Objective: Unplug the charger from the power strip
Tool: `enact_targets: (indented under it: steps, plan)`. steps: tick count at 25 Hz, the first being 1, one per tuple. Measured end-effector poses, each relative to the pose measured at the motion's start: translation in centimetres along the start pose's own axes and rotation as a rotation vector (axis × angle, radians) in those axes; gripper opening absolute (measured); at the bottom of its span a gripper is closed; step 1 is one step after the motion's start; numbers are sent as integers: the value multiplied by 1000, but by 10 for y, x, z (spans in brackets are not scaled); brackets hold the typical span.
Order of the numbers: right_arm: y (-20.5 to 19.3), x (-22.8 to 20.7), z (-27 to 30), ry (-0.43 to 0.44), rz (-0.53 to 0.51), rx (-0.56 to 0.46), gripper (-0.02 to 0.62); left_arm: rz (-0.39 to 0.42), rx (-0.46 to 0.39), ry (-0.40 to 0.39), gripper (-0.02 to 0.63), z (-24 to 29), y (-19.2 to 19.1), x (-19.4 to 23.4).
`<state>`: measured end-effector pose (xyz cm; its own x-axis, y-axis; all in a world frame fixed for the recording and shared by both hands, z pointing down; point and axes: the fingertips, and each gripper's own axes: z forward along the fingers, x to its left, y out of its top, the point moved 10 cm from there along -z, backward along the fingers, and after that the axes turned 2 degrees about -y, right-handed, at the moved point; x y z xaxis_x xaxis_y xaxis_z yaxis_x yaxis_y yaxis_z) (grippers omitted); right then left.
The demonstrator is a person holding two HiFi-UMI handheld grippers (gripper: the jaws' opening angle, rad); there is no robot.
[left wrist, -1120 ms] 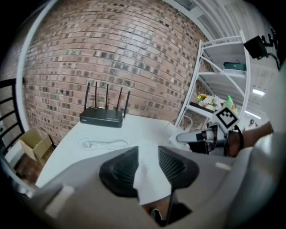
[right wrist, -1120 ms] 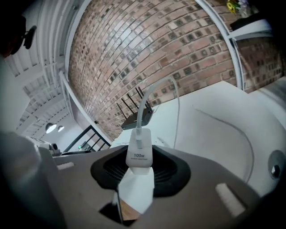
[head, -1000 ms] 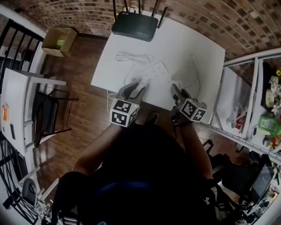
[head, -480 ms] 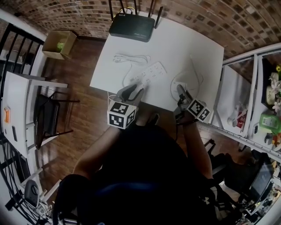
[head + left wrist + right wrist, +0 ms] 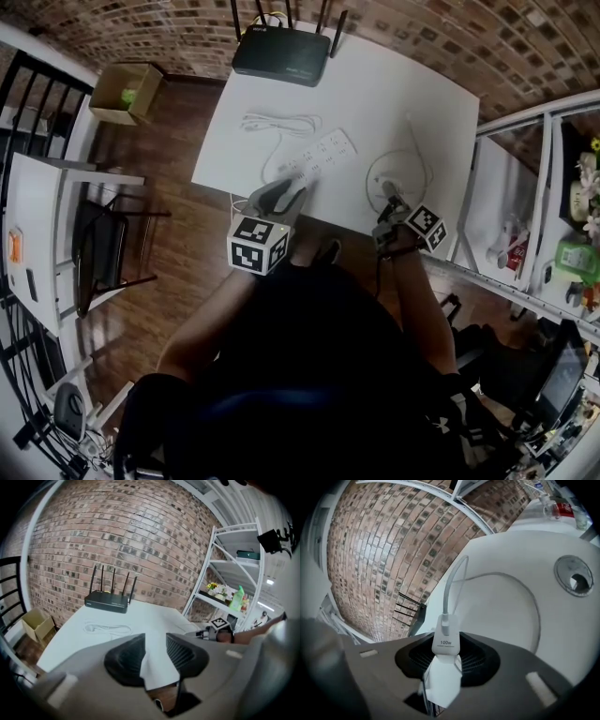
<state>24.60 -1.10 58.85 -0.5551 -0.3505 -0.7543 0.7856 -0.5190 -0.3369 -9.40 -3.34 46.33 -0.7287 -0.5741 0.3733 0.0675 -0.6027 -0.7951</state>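
Right hand-held gripper (image 5: 447,662): clenched on the white charger (image 5: 446,644), which stands between the two ribbed pads with its "100w" face outward. The charger's white cable (image 5: 451,585) leaves its top and sweeps in a broad loop over the white bench (image 5: 412,103). In the head view this hand-held gripper sits near the bench's front edge, to the right of the power strip (image 5: 323,153) and apart from it, so the charger is out of the strip.

Left hand-held gripper (image 5: 154,654): jaws clamped on the near end of the power strip, a white wedge filling the gap between the pads. The strip lies slantwise at mid-bench.

Beyond: a coiled white lead (image 5: 281,122) lies just behind the strip, and a black router (image 5: 281,54) with upright antennas stands at the far edge. A round cable port (image 5: 574,576) is set in the bench top. A cardboard box (image 5: 122,89) rests on the wooden floor at left, and white shelving (image 5: 525,187) stands at right.
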Motion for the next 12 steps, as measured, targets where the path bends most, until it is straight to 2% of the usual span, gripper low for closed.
enact_targets:
  steps: [12]
  plan:
    - [-2, -10, 5, -39, 16, 27, 141, -3, 13, 2, 138, 4, 1, 5]
